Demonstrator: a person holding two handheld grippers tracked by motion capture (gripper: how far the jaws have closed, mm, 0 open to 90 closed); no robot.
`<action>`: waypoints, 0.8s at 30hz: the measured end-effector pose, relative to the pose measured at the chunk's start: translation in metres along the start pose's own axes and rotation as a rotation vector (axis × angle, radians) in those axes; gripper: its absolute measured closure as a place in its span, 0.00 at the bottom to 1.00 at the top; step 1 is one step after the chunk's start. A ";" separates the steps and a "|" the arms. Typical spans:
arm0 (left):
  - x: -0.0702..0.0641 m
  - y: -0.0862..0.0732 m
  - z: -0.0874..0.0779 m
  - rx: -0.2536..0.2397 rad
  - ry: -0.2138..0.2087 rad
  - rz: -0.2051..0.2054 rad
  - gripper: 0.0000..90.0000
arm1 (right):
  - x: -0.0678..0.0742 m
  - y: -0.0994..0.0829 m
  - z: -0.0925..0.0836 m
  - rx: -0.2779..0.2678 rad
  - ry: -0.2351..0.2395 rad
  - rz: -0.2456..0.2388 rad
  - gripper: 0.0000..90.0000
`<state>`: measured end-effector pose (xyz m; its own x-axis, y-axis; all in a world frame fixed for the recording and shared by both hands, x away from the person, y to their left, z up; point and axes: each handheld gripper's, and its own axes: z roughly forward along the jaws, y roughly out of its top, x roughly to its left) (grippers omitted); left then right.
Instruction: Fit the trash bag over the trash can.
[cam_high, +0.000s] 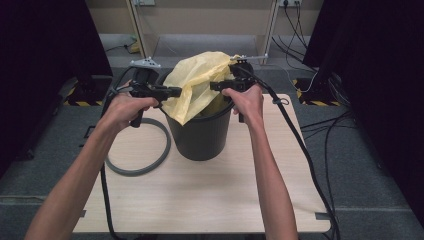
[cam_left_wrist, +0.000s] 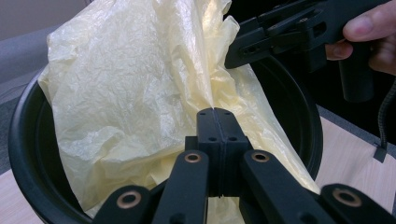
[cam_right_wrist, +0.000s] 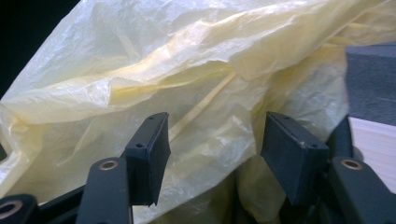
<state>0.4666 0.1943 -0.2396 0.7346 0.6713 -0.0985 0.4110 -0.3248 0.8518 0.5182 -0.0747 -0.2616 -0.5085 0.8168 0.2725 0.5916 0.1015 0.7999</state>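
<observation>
From the high view, my left gripper (cam_high: 172, 92) comes at the near-left rim of the black bin (cam_high: 201, 135), which stands upright on the worktop (cam_high: 200, 200) with its mouth up, and my right gripper (cam_high: 216, 86) meets it from the right side. The yellow bag (cam_high: 197, 82) sits in the bin's mouth, its long axis tilted: it bunches up above the far rim and spills in a point down over the near-left wall. A grey ring (cam_high: 142, 152) lies flat on the worktop just left of the bin, touching or nearly touching its base. Along my left gripper (cam_left_wrist: 215, 119), the fingers (cam_left_wrist: 205, 133) are pressed together on a fold of the yellow bag (cam_left_wrist: 135, 102), the sheet rising up and away from them; behind it the bin's rim (cam_left_wrist: 21, 140) curves round, and my right gripper (cam_left_wrist: 233, 58) reaches in from the upper right with its tip at the bag's edge, detail the high view is too small to give. Along my right gripper (cam_right_wrist: 212, 149), the fingers (cam_right_wrist: 149, 149) stand spread with the crumpled yellow bag (cam_right_wrist: 187, 70) between and beyond them, pinching nothing; whether a pad brushes the film I cannot tell. A corner of the worktop (cam_right_wrist: 373, 140) shows at the right.
</observation>
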 end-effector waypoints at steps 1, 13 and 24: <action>0.000 -0.001 0.000 0.002 0.002 -0.001 1.00 | 0.000 0.000 0.001 -0.002 0.003 -0.009 0.51; 0.016 -0.011 -0.010 -0.015 0.047 -0.021 1.00 | 0.002 -0.001 -0.016 0.004 -0.036 -0.162 0.98; 0.023 -0.036 -0.038 -0.049 0.073 -0.015 1.00 | 0.002 -0.022 -0.051 0.045 -0.079 -0.246 0.98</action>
<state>0.4474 0.2469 -0.2529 0.6867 0.7230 -0.0756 0.3938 -0.2826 0.8747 0.4722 -0.1046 -0.2517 -0.5910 0.8062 0.0282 0.4841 0.3265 0.8118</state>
